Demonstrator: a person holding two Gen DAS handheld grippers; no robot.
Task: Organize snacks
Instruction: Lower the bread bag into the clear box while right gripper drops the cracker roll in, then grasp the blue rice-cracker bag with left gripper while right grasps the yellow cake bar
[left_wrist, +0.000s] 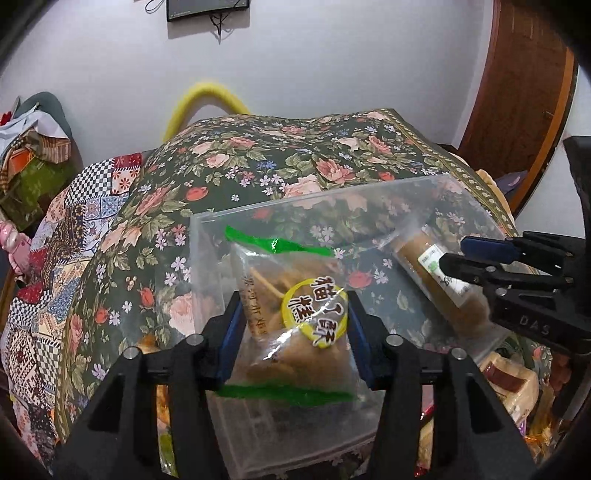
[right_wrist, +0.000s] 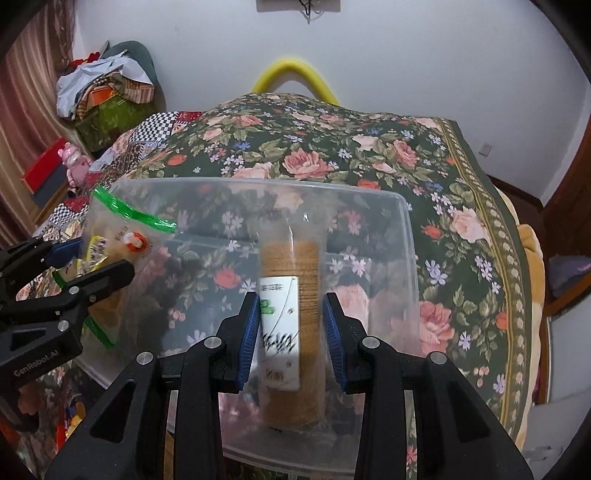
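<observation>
Clenched the right gripper's (right_wrist: 290, 328) jaws on the biscuit roll (right_wrist: 291, 266), blue pads hard against its clear wrap, white label facing up. Bracketed the snack bag (left_wrist: 295, 280), green-striped and yellow-labelled, with the left gripper's (left_wrist: 293, 332) jaws. Could not tell there whether squeezing or let go. Held both snacks down inside the clear plastic box (right_wrist: 258, 182), bag to the left, roll to the right, apart. Sat the box on the floral cloth (right_wrist: 314, 147), with loose packets (left_wrist: 517, 380) beside its near edge.
</observation>
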